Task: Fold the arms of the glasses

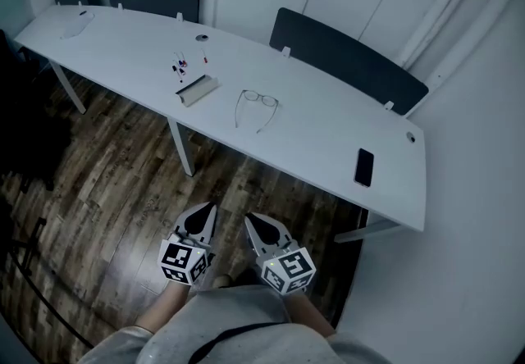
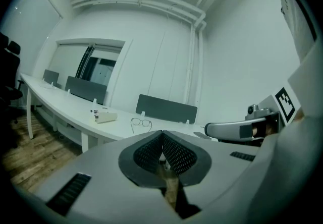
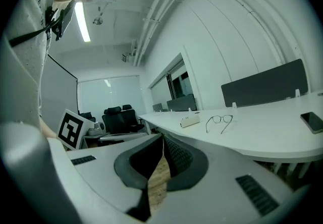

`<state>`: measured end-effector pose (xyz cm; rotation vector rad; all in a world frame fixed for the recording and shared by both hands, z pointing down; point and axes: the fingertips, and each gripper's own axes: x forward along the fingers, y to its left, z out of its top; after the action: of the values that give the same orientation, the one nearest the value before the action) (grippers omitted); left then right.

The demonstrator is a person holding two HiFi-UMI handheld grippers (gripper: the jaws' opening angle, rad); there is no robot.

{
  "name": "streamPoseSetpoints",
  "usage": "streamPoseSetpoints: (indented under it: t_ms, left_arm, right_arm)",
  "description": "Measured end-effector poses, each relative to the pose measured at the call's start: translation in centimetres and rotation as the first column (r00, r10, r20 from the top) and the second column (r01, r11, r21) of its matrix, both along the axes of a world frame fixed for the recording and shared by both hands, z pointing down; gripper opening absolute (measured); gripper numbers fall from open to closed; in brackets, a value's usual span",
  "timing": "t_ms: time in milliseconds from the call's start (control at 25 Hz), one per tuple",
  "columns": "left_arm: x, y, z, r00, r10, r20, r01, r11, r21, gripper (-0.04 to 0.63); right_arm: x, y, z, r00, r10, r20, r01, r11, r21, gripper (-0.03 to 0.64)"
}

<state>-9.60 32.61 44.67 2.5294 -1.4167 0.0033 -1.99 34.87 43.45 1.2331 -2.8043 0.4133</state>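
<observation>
At the lower centre of the head view, the left hand-held gripper [image 1: 209, 211] and right hand-held gripper [image 1: 253, 221] are side by side over the wooden floor [image 1: 123, 182], both closed on nothing. Higher in the frame, well apart from them, the glasses [image 1: 257, 104] lie on the white bench [image 1: 312, 137] with arms unfolded. A dark phone [image 1: 364, 167] lies to their right.

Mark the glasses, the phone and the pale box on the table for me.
glasses [image 1: 259, 97]: head view, bridge between the lenses.
phone [image 1: 363, 167]: head view, middle of its dark face.
pale box [image 1: 197, 90]: head view, middle of its top.
</observation>
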Motion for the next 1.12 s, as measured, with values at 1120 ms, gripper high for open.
streamPoseSetpoints:
  t_ms: [1120]
  left_arm:
    - [1.0,-25.5,2.2,0.999,0.01,0.039,-0.007,0.997,-0.073,0.015]
  right_arm:
    - [1.8,-26.9,2.7,1.0,0.006,0.006,-0.005,0.999,-0.047,0.02]
